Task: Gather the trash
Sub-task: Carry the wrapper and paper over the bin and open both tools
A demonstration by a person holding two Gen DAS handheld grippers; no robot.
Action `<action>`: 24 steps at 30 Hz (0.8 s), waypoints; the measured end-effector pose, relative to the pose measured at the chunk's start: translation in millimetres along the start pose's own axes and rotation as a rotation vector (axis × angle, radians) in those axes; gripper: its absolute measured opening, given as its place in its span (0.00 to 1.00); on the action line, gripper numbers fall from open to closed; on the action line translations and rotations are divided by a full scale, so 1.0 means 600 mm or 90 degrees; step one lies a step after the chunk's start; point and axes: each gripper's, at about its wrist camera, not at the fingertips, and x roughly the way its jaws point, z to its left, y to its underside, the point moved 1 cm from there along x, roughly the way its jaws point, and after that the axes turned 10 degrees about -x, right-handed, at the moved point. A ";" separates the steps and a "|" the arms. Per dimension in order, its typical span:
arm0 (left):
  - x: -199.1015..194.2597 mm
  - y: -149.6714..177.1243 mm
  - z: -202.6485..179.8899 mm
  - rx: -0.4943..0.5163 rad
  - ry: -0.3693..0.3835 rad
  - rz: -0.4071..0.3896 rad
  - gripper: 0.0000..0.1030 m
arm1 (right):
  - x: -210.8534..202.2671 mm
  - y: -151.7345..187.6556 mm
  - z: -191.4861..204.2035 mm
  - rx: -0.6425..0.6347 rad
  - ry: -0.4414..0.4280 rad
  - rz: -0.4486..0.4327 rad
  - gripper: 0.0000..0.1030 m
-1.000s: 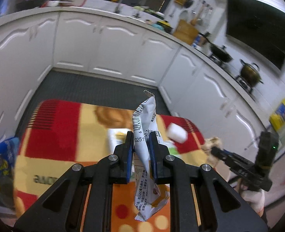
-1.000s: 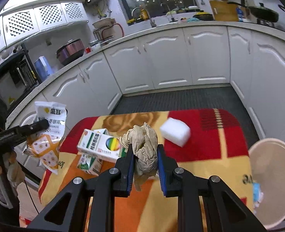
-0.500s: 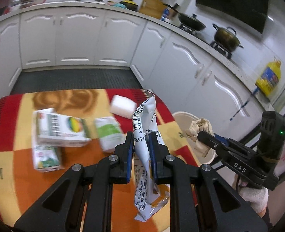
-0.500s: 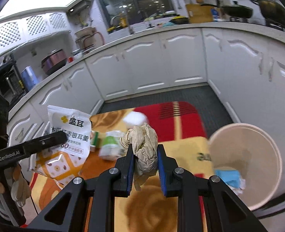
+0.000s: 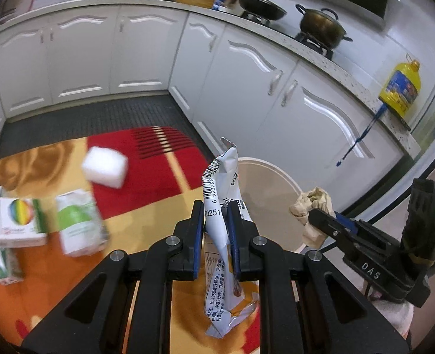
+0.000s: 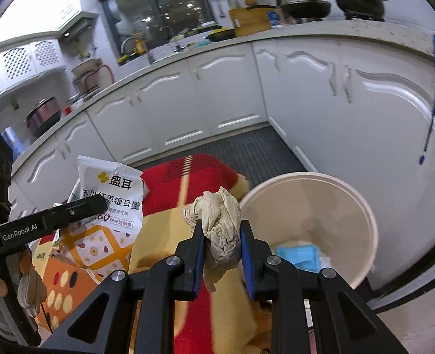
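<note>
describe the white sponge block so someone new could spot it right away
Start at the red, orange and yellow patterned cloth covering the table. On its far red patch lies a plain white rectangular sponge block. Unlike the printed cartons nearer along that side, it is unmarked and soft-edged.

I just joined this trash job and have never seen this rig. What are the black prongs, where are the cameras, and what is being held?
No robot: a person carries a two-finger gripper in each hand, with a camera looking along its fingers. The left gripper is shut on an empty snack packet. The right gripper is shut on a crumpled paper wad, near the bin, which already holds blue trash. On the table's patterned cloth lie a white block, a green and white pack and two cartons.
</note>
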 end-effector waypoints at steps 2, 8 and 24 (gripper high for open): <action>0.016 -0.004 -0.018 0.006 0.004 0.006 0.13 | -0.001 0.002 -0.011 0.007 0.006 0.001 0.20; 0.055 -0.009 -0.060 0.019 0.017 0.021 0.13 | -0.007 0.011 -0.048 0.029 0.024 0.004 0.20; 0.154 -0.016 -0.098 0.009 0.023 0.064 0.13 | 0.017 0.030 -0.113 0.074 0.053 0.031 0.20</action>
